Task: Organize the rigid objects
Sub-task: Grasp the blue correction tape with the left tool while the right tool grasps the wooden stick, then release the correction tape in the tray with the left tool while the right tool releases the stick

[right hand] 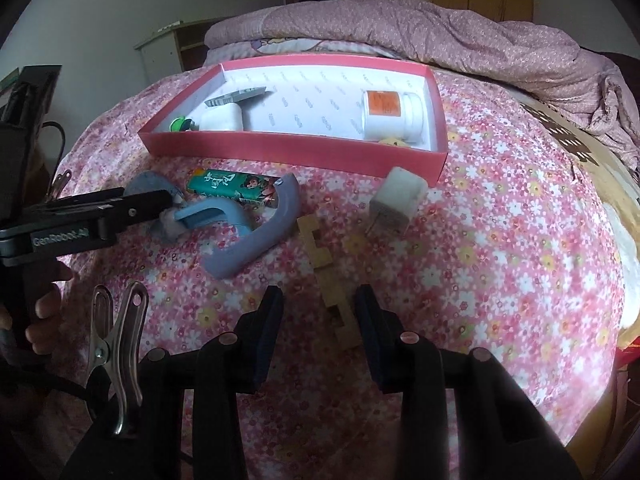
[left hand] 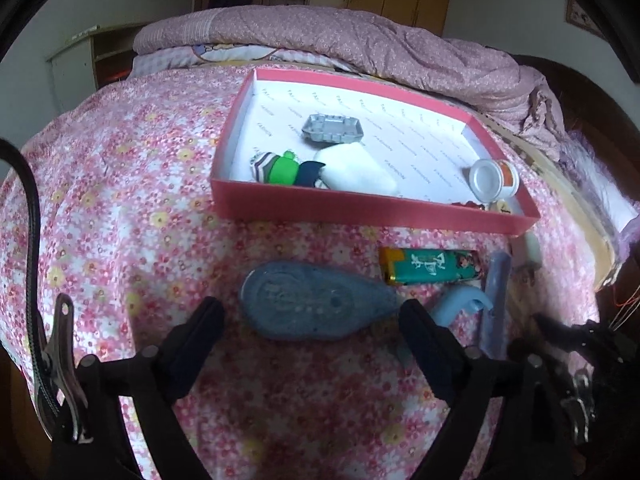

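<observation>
A pink box point(left hand: 360, 206) point(right hand: 280, 148) on the flowered bedspread holds a grey tray point(left hand: 332, 130), a white case point(left hand: 356, 170), a green toy point(left hand: 280, 168) and a white bottle point(left hand: 494, 180) point(right hand: 392, 116). In front of it lie a blue-grey teardrop object point(left hand: 316, 306), a green lighter point(left hand: 430, 266) point(right hand: 236, 186), a blue hook point(right hand: 256, 240), a white plug point(right hand: 394, 202) and a wooden block point(right hand: 326, 276). My left gripper point(left hand: 312, 320) is open, its fingers on either side of the teardrop object. My right gripper point(right hand: 318, 308) is open, with the wooden block between its fingers.
A folded pink quilt point(left hand: 360, 48) lies behind the box. The bed's wooden edge point(right hand: 600, 184) runs along the right. A bedside cabinet point(left hand: 88, 64) stands at the far left.
</observation>
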Demonstrator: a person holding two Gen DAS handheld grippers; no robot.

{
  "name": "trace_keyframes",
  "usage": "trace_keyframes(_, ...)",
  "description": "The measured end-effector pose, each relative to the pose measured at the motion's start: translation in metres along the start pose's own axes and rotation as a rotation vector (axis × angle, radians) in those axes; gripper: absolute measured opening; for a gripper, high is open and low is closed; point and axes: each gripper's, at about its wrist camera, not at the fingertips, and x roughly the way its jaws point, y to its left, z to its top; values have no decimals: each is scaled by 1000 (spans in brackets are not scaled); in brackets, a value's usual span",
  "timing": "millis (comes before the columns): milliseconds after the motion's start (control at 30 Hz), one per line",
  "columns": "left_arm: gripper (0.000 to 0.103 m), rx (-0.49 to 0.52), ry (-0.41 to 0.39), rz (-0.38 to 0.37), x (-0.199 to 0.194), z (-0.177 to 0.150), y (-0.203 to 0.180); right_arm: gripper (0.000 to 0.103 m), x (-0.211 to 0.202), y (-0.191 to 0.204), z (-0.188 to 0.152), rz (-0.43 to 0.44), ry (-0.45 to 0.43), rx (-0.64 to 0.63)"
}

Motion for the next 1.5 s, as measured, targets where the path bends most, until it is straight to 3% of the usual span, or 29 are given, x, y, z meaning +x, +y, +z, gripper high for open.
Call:
trace_keyframes(233,102,34,-35,78,9,-5,-14,39,-1,1,-3,-5,-23,4)
trace_keyframes(700,101,41,-37,73,8,-5,-12,39,-5,1,-9,-11,-44,15)
trace_keyframes(800,101,44,-32,74,8,-4,-12,35,-5,1,-9,-24,-44,17)
trace_keyframes(967,90,49,-45,99,6,-5,-11,28,-6,-3,-10,-27,-47,36)
trace_keyframes(1233,90,38,-41,75,0,-8,-7,13,-6,-10,-9,-16,-52,69)
trace_keyframes(1500,90,23,-41,49,-8,-7,-2,12,-9,-12,-9,3,-65,80)
